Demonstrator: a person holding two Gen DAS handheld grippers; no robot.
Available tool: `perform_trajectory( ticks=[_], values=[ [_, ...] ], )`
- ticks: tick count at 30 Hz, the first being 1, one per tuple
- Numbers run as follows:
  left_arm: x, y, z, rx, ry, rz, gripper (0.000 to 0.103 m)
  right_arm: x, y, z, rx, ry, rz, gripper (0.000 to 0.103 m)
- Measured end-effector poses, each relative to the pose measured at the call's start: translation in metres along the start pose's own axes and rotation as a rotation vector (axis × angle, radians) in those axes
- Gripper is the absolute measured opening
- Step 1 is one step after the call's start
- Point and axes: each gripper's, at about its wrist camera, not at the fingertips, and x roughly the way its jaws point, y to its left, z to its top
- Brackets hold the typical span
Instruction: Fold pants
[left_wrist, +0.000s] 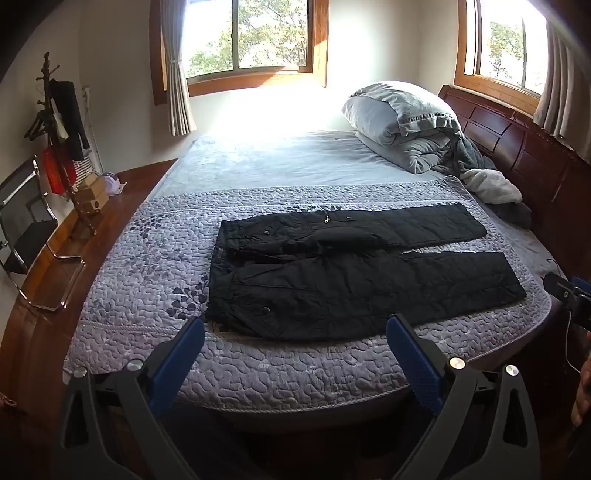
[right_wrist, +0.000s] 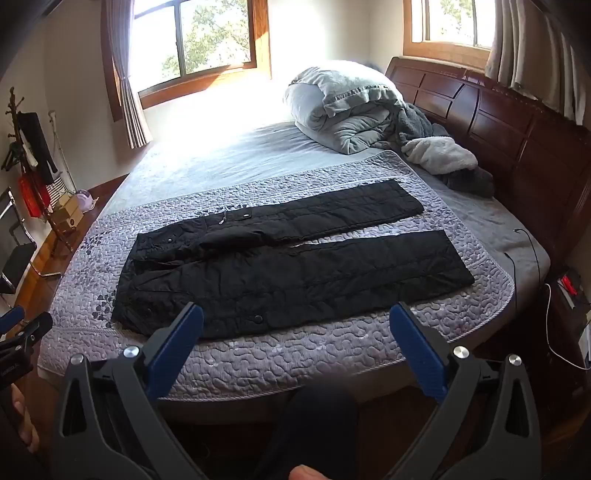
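Observation:
Black quilted pants (left_wrist: 351, 269) lie flat on a purple quilted cover (left_wrist: 147, 266) on the bed, waist to the left, both legs spread out to the right. They also show in the right wrist view (right_wrist: 280, 266). My left gripper (left_wrist: 295, 325) is open and empty, held above the bed's near edge in front of the waist. My right gripper (right_wrist: 295, 314) is open and empty, above the near edge in front of the nearer leg. Each gripper shows at the edge of the other's view: the right one (left_wrist: 569, 299), the left one (right_wrist: 22, 332).
A folded grey duvet (left_wrist: 402, 122) and a heap of clothes (left_wrist: 491, 184) lie by the wooden headboard (left_wrist: 517, 147) at the back right. A coat stand (left_wrist: 59, 122), a chair (left_wrist: 26, 229) and boxes stand left of the bed. A cable (right_wrist: 532, 251) runs at the right.

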Motion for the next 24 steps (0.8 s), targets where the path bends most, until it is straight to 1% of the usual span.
perform_trajectory(
  ticks=[4,15,16,24],
  values=[
    [-0.001,0.0,0.0,0.003,-0.002,0.006,0.099,0.001,-0.001,0.003,-0.003,0.003,0.0,0.101],
    [0.001,0.006,0.005,0.008,0.003,0.004,0.099,0.001,-0.003,-0.001,0.003,0.001,0.0,0.101],
    [-0.001,0.0,0.001,0.01,-0.001,0.008,0.099,0.0,-0.002,-0.001,0.003,0.0,-0.001,0.101],
    [0.0,-0.005,0.001,0.022,-0.003,0.016,0.099,-0.001,-0.002,0.001,0.005,-0.001,-0.003,0.101]
  ],
)
